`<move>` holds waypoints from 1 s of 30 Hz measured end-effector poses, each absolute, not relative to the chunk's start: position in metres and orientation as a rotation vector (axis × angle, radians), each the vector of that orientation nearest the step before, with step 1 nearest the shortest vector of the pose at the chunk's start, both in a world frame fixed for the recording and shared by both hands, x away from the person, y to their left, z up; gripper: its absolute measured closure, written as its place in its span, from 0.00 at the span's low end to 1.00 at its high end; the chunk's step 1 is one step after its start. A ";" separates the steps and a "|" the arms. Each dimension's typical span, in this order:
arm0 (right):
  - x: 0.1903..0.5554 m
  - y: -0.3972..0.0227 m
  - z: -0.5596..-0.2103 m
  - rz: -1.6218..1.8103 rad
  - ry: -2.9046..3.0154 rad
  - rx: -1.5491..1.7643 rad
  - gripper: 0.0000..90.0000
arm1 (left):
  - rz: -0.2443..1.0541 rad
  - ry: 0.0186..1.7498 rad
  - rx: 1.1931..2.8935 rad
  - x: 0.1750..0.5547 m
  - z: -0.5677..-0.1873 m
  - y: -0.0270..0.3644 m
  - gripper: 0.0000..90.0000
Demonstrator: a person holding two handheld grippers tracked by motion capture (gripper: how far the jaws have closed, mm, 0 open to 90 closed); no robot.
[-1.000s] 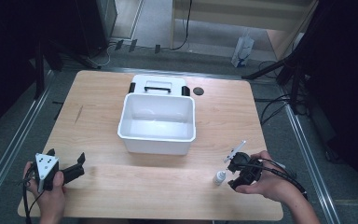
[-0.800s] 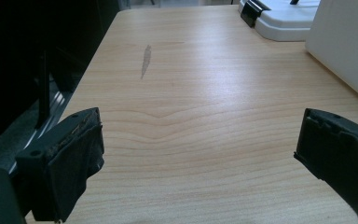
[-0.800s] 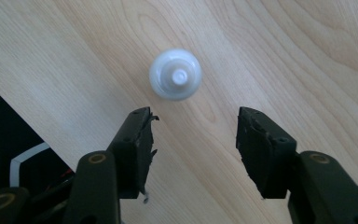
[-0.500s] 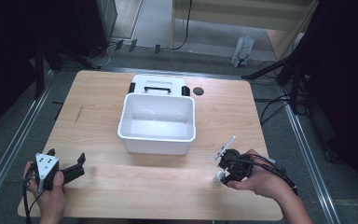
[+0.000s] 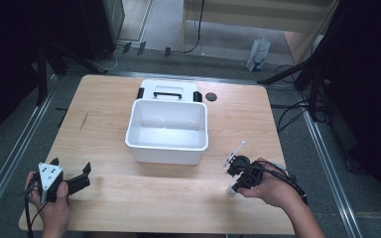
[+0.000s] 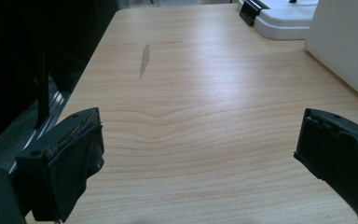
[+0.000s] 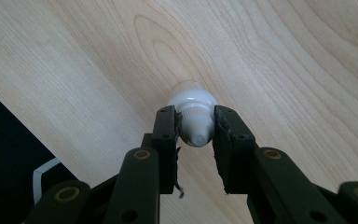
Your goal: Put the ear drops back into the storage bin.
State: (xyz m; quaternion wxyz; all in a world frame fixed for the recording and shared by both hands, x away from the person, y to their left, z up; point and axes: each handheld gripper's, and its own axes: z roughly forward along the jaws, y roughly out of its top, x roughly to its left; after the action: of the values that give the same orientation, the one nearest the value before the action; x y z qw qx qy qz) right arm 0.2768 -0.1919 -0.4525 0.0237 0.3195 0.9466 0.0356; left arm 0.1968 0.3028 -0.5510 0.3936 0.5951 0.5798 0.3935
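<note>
While both hands rest near the table's front edge:

High view, right gripper: points down at a small white bottle on the wooden table, in front of and to the right of the white bin.

High view, left gripper: well apart at the front left corner.

Left gripper view: jaws spread wide over bare wood; bin wall and white lid farther off.

Right gripper view: right gripper has just been closing; its pads pinch the bottle's ribbed cap from both sides, the body standing on the wood beneath.
</note>
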 end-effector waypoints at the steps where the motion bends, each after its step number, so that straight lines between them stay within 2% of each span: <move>1: 0.277 -0.192 -0.452 0.105 2.930 0.996 0.80 | 0.999 1.470 1.510 0.197 -0.551 0.303 0.02; 8: 0.282 -0.194 -0.441 0.125 2.922 1.009 0.80 | 1.001 1.470 1.511 0.197 -0.551 0.302 0.02; 30: 0.319 -0.183 -0.374 0.222 2.853 1.002 0.80 | 1.004 1.466 1.518 0.197 -0.551 0.302 0.02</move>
State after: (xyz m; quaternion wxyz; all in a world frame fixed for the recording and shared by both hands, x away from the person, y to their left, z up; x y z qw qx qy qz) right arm 0.3193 -0.1830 -0.3742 0.0547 0.3300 0.9396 0.0730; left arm 0.1968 0.3024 -0.5508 0.3916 0.5975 0.5774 0.3952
